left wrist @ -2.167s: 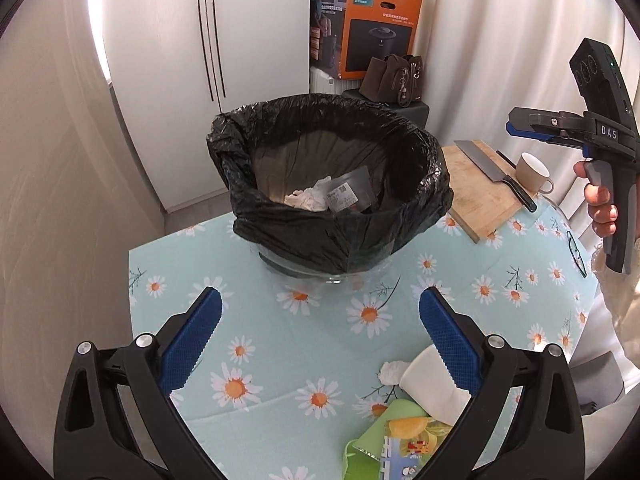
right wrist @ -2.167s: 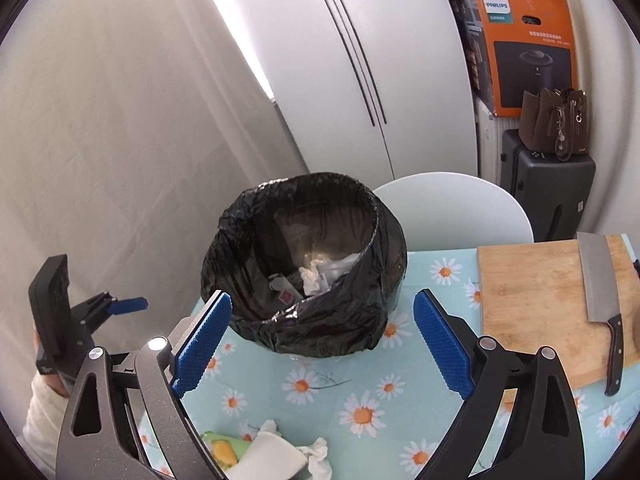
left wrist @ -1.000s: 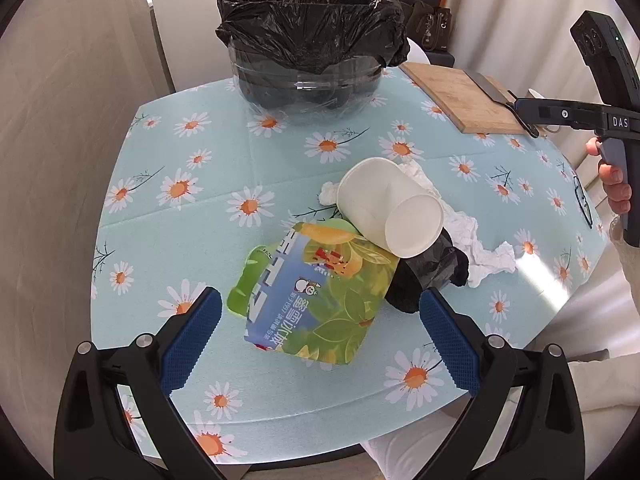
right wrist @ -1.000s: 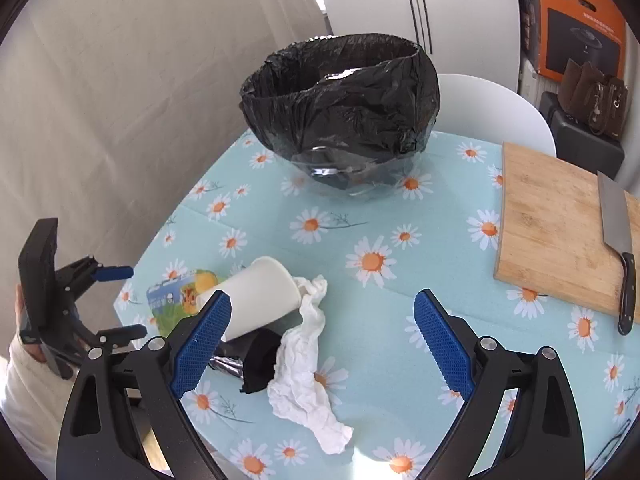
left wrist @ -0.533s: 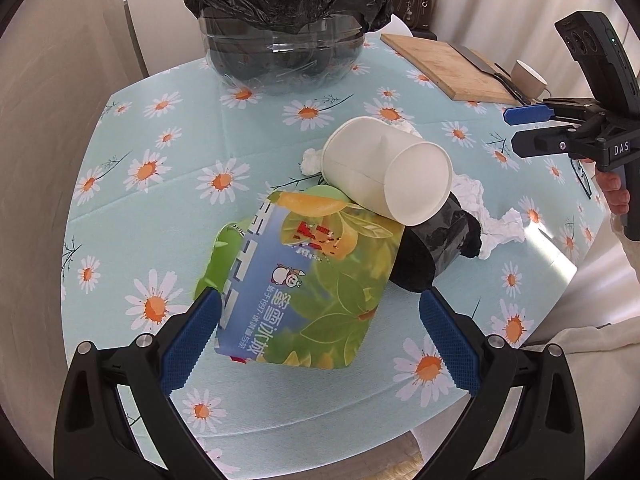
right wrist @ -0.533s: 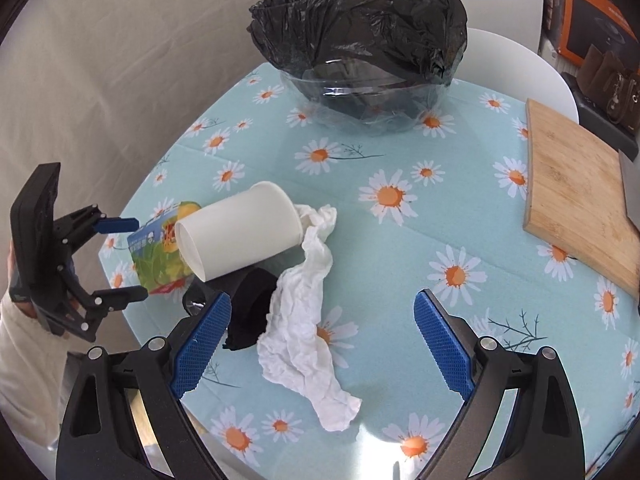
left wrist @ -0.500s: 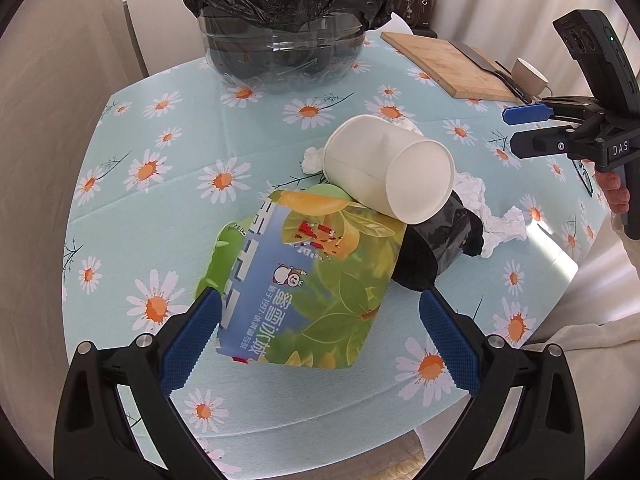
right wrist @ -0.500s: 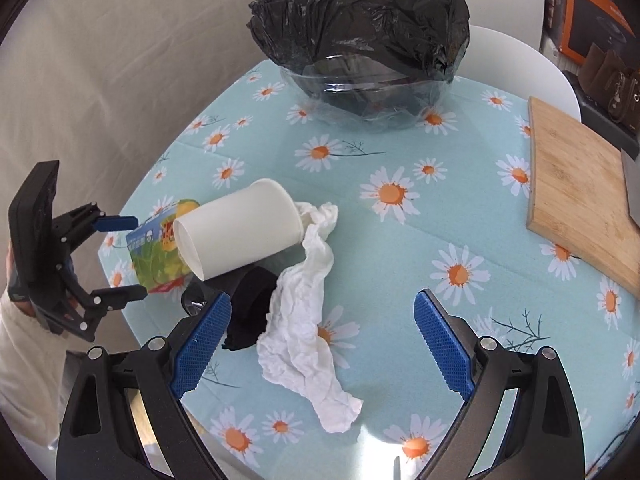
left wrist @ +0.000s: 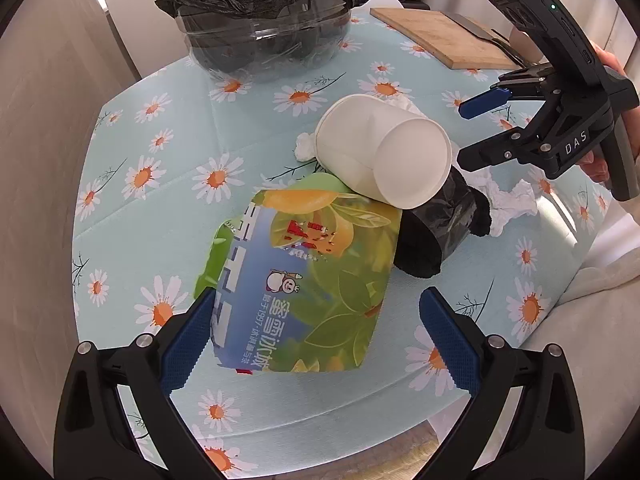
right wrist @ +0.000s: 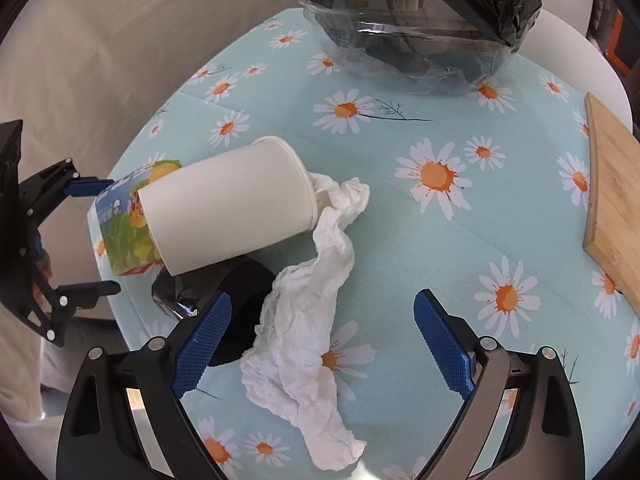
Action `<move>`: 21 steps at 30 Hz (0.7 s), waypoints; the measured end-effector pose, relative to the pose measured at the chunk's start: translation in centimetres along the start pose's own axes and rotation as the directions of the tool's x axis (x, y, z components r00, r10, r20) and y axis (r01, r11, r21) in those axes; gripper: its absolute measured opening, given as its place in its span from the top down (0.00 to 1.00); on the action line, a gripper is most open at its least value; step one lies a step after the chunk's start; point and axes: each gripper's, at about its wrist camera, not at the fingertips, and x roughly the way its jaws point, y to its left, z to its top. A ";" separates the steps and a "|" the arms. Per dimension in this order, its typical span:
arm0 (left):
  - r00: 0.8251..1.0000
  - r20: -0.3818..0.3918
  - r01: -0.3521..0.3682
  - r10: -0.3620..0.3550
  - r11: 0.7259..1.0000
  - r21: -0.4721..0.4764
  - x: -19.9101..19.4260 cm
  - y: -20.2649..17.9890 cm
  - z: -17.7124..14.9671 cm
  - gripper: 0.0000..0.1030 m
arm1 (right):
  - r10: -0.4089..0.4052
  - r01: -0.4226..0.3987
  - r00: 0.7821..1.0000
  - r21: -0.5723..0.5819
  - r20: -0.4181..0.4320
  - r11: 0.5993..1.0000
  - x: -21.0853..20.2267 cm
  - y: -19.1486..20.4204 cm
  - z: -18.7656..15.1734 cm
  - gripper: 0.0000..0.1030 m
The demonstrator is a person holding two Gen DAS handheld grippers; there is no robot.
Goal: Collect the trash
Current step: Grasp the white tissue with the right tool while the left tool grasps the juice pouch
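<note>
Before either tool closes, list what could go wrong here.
1. The paper cup lies tilted on the green packet between the left tool's open fingers; lifting the packet could roll it off.
2. The packet lies near the table edge and could slide off.
3. The tissue runs under the cup; the right tool could drag both.

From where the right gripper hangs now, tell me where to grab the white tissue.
Grip the tissue across its wide crumpled middle, coming straight down from above. It lies long and flat on the tablecloth between the open right gripper fingers; its far end tucks under the paper cup.

left gripper point(left wrist: 320, 336) fingers spread, right gripper point(right wrist: 324, 344) fingers spread
</note>
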 end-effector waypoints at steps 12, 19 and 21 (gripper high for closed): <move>0.997 -0.035 -0.076 0.075 0.997 -0.017 0.8 0.3 0.6 0.40 | 0.080 -0.081 0.994 -0.011 -0.070 0.997 1.5 0.0 -0.7 0.84; 0.996 -0.020 -0.090 0.089 0.995 -0.039 -0.7 0.8 0.1 0.69 | 0.103 -0.102 0.994 0.026 -0.033 0.994 0.2 -0.8 -1.9 0.91; 0.995 -0.032 -0.095 0.094 0.995 -0.024 -0.9 0.6 -0.2 0.74 | 0.101 -0.100 0.995 0.043 -0.011 0.994 -0.7 -1.2 -2.4 0.91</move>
